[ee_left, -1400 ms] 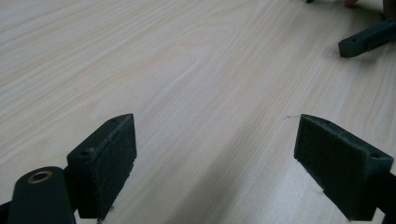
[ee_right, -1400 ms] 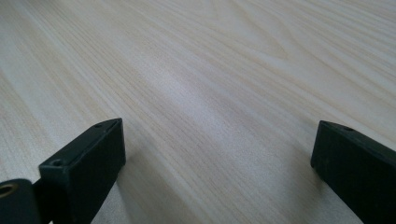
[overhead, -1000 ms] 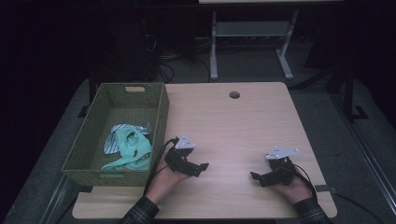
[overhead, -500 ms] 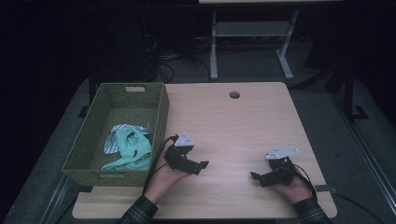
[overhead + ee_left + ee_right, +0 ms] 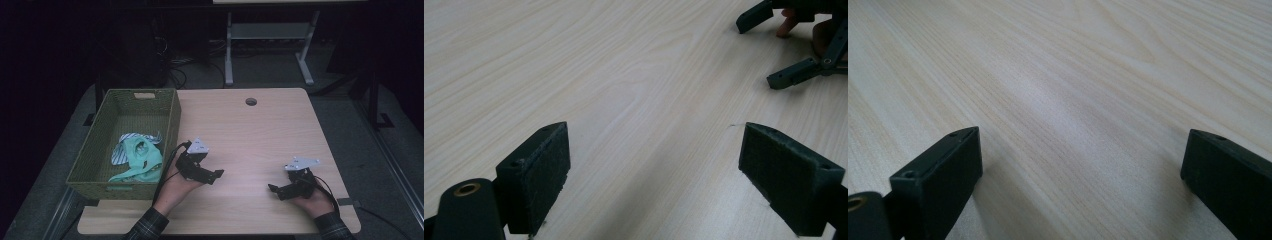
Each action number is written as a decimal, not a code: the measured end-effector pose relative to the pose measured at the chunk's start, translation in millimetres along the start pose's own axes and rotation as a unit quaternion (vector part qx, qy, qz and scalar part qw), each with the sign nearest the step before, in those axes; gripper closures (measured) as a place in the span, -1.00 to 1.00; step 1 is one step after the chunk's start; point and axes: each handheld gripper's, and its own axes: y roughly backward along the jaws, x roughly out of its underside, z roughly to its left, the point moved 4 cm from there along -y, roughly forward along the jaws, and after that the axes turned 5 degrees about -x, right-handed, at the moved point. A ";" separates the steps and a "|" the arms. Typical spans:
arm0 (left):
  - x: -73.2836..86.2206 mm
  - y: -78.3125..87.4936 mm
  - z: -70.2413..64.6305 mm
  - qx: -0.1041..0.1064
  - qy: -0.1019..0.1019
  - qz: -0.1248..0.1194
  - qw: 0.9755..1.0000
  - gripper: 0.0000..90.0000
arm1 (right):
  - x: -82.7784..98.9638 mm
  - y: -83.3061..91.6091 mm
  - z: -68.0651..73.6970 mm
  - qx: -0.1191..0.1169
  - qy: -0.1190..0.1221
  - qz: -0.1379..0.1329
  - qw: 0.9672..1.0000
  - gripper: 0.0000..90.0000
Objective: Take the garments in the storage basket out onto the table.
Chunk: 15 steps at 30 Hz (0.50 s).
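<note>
Left gripper (image 5: 216, 175): low over the light wooden desk (image 5: 250, 135), at 7 o'clock; fingers wide apart, holding nothing, pointing toward 3 o'clock.
Right gripper (image 5: 272, 189): at 5 o'clock, fingers spread, empty, pointing toward 9 o'clock.
Green woven basket (image 5: 95, 162): at 9 o'clock, just beside the left hand (image 5: 175, 187), with teal cloth (image 5: 140, 157) inside.

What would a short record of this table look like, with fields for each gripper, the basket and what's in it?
left gripper: open, holding nothing, low over the table beside the basket
right gripper: open, holding nothing, near the table's right front
basket: green woven, at the table's left edge
cloth: mint and striped, crumpled inside the basket
contact: neither gripper touches the cloth
table hole: near the far edge
</note>
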 end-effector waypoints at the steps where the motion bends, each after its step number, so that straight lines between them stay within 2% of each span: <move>1: -1.0 0.5 0.4 0.001 0.001 -0.002 1.000 -0.72 | 0.0 0.0 0.0 0.000 0.000 0.000 1.000 -0.94; 10: -8.9 5.9 2.1 0.004 -0.008 -0.007 1.000 -0.72 | 0.0 0.0 0.1 0.000 0.000 0.000 1.000 -0.94; 15: -12.8 8.8 1.9 0.009 -0.007 -0.011 1.000 -0.72 | 0.0 0.0 0.0 0.000 0.000 0.000 1.000 -0.94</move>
